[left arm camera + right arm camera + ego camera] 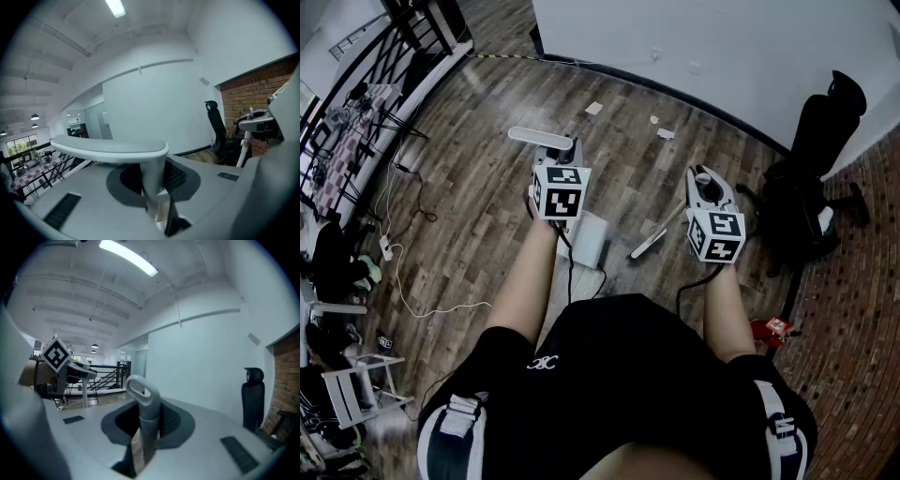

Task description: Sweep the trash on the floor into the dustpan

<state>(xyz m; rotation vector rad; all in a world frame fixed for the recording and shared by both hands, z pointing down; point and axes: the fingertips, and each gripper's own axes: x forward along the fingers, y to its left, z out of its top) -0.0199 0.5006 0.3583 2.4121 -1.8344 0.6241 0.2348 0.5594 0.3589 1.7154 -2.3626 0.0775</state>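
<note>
In the head view my left gripper [565, 157] is shut on the upright white handle [542, 137] of a dustpan, and the pan [589, 240] rests on the wooden floor just below it. From the left gripper view the handle's flat T-shaped top [110, 151] rises between the jaws of the left gripper [152, 185]. My right gripper [709, 188] is shut on a broom handle, with the broom head [648, 247] on the floor between the two grippers. The handle's looped end [142, 392] shows in the right gripper view. Small paper scraps [593, 109] [666, 133] lie farther ahead near the wall.
A black office chair [811, 183] stands at the right by the wall. Cables [405, 234] and a power strip trail over the floor at the left, near a black railing [384, 56]. A red object [773, 326] lies by my right leg.
</note>
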